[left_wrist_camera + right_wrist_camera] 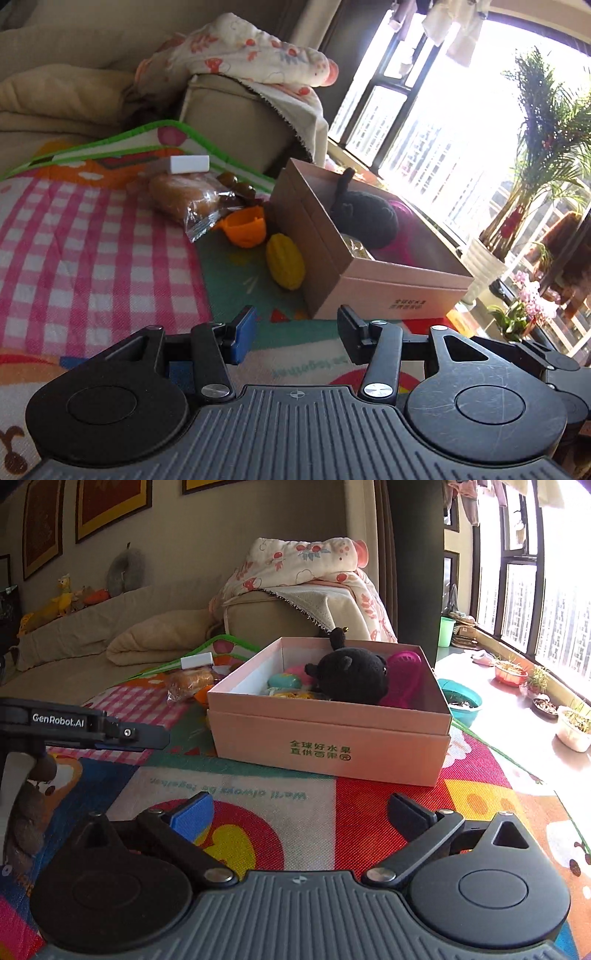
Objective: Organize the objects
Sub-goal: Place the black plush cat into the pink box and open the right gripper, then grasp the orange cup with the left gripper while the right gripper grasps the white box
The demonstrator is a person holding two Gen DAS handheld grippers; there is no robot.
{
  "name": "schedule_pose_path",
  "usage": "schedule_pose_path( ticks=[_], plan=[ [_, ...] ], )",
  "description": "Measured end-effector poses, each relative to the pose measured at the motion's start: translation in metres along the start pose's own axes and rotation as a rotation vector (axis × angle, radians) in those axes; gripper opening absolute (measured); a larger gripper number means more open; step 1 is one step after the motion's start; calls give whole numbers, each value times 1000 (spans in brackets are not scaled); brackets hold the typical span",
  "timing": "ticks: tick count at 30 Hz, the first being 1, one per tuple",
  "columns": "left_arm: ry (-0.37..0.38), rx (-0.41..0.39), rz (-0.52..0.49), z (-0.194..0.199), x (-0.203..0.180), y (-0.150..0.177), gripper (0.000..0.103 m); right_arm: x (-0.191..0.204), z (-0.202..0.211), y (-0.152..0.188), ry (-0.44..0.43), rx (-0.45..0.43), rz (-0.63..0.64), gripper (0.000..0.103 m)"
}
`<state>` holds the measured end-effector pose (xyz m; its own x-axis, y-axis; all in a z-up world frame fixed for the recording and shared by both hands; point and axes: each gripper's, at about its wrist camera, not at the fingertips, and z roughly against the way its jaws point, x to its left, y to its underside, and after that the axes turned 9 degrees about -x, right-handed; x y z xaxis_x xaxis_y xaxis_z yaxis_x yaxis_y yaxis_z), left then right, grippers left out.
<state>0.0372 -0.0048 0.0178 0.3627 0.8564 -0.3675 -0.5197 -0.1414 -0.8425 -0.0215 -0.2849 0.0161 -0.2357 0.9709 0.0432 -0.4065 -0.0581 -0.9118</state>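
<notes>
box (328, 746) sat open on the play mat (258, 834), long axis running away toward the sofa; black plush toy (351, 679) lay inside | yellow fruit (285, 266) lay beside it, tip toward the camera | left gripper (297, 334) half-wide, empty | right gripper (306, 816) wide, empty

Box (332, 746) wall hides the lower parts of the black plush toy (351, 679) and the pink scoop (402, 679); small teal and yellow bits beside them too cramped to identify. In the left wrist view, the bagged bread (184, 199) covers part of some dark brown lumps (236, 184), possibly dates. Window (461, 129) blown out white. Mat (369, 812) cut off by the frame edges.
</notes>
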Motion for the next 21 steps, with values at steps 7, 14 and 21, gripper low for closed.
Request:
schedule_pose_path(
  ticks=[7,14,21],
  plan=[
    [-33,5,59,-15,4,-7,52,-11,12,-2,-3,-70,-71,103],
    [-68,-13,77,-31,6,-11,52,-12,14,-1,-3,-91,-78,103],
    [-117,-30,238,-63,22,-47,52,-13,13,-1,15,-79,-86,103]
  ],
)
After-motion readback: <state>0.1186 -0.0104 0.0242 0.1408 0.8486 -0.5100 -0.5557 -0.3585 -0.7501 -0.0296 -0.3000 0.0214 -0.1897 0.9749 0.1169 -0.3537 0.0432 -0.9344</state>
